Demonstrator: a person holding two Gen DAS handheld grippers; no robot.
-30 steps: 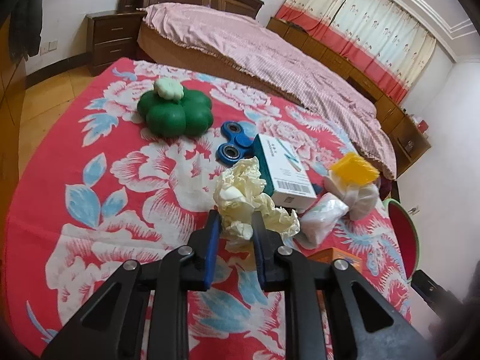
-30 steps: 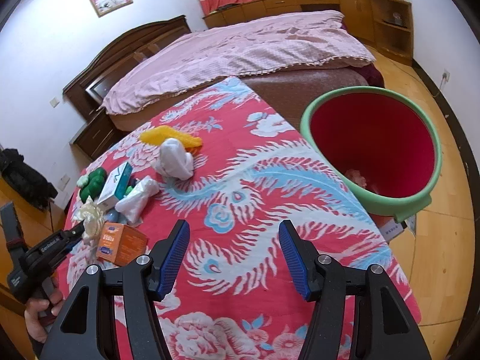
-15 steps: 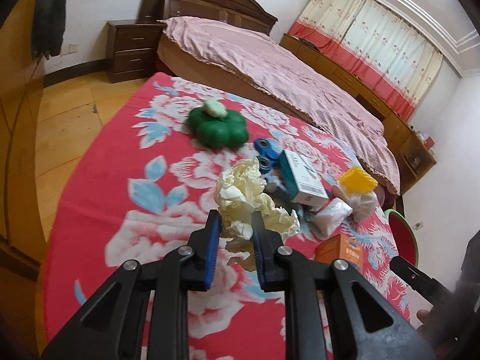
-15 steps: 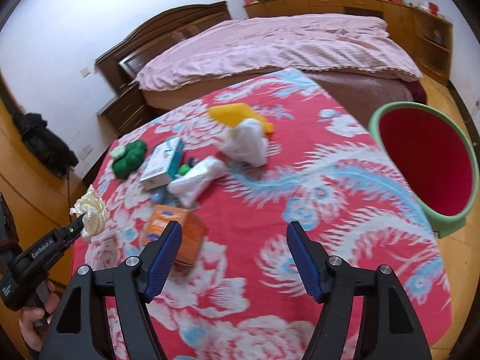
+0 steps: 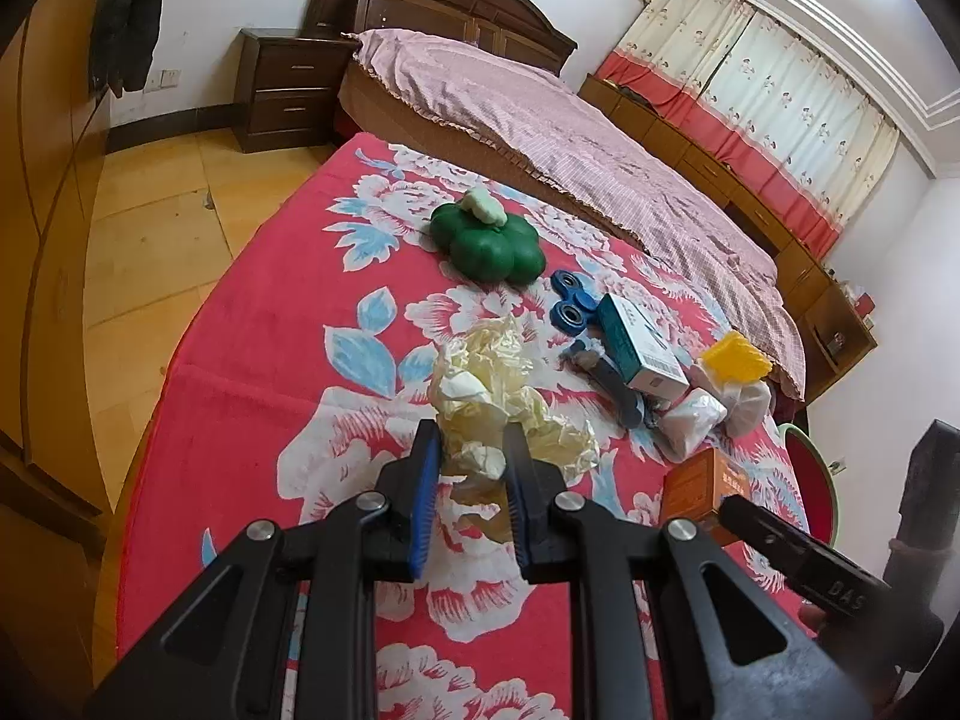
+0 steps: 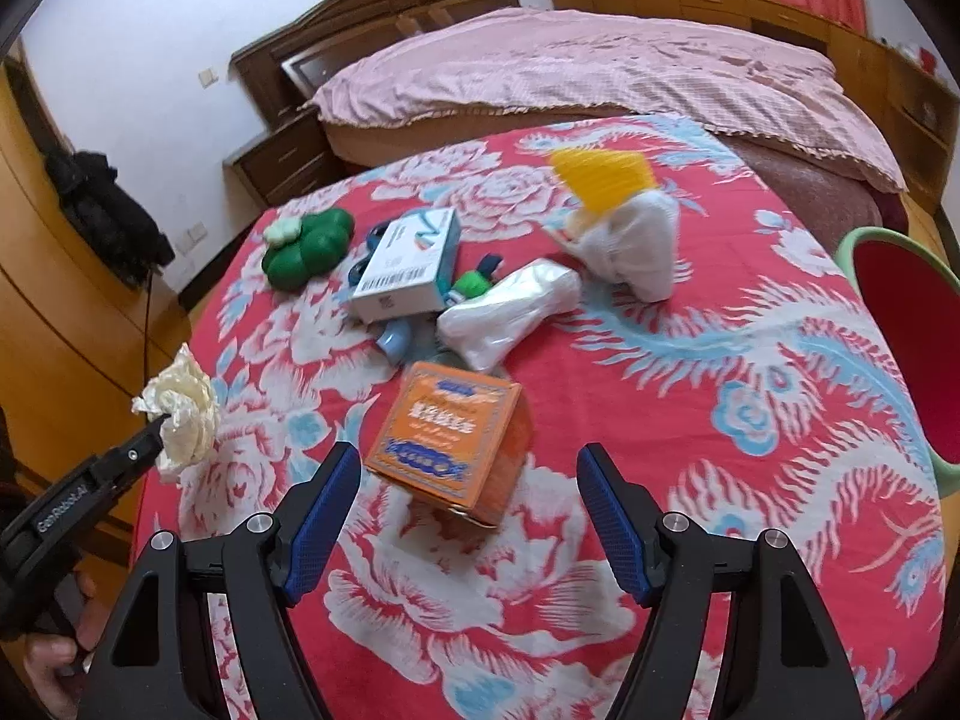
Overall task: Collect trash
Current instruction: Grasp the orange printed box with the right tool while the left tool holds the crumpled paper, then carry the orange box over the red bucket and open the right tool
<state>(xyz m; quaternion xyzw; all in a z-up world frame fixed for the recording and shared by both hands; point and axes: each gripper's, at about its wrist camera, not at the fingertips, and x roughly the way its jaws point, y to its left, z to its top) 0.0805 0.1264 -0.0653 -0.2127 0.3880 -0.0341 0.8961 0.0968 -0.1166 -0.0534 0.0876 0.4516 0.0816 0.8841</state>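
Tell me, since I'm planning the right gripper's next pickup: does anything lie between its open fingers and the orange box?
Nothing visible does. The right gripper is open and empty, and the orange box lies just ahead of its fingertips on the red floral cloth. The other clutter sits beyond the box.

The crumpled paper sits between the fingers of the left gripper, raised off the bedspread. Ahead of the right gripper, near its fingertips, lies the box; beyond it the wrapped bundle and carton. The bin stands far right.
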